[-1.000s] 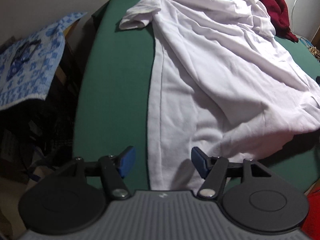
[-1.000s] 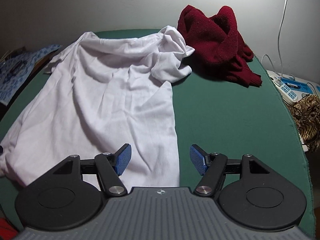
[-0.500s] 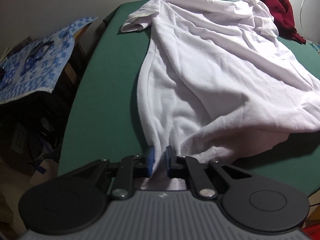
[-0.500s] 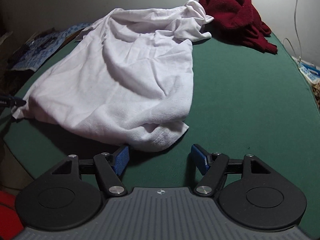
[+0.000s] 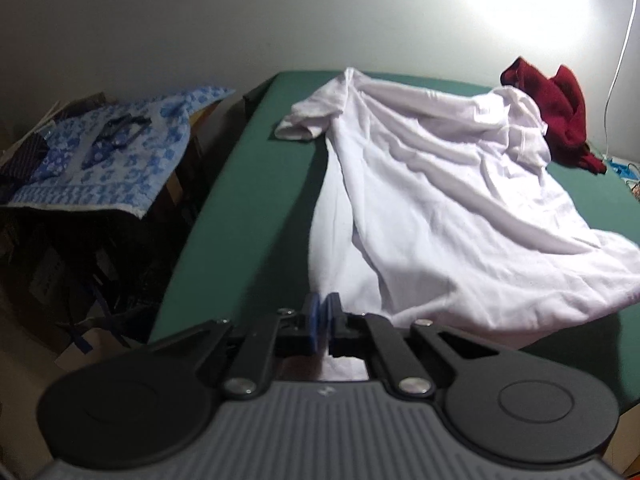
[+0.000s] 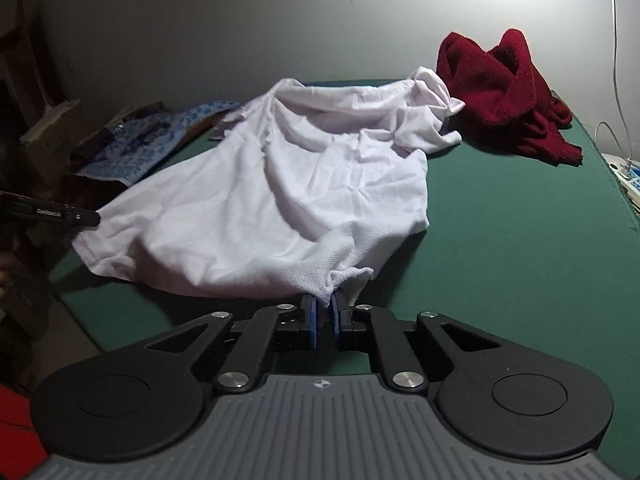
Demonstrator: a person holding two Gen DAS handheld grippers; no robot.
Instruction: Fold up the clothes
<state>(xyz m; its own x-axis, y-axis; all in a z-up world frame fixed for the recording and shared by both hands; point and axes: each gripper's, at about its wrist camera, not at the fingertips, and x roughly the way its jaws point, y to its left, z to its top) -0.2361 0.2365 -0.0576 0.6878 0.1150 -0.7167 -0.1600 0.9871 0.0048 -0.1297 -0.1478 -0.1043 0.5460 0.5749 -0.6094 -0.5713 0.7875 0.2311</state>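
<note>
Now both grippers have a bite on the white shirt [image 5: 432, 208], which lies spread and rumpled across the green desk [image 5: 256, 200], collar end away toward the wall and hem end nearest the cameras. The left gripper [image 5: 323, 312] has its jaws pinched together on the near left hem corner, a scrap of white cloth showing behind the pads; the right gripper [image 6: 323, 312] has its jaws clamped on the bunched right hem corner, fabric puckering out between the blue pads [image 6: 310, 322]. The hem is raised off the desk between the two holds, sagging in the middle, while the sleeves and shoulders rest flat further up. A red sweater [image 6: 500, 92] sits heaped just past the shirt's far right sleeve, touching or nearly so. My read: this is the hem-lift step of a fold. Next comes carrying both corners together, level and taut, up toward the shoulders, keeping the cloth from dragging the far end into the sweater.
</note>
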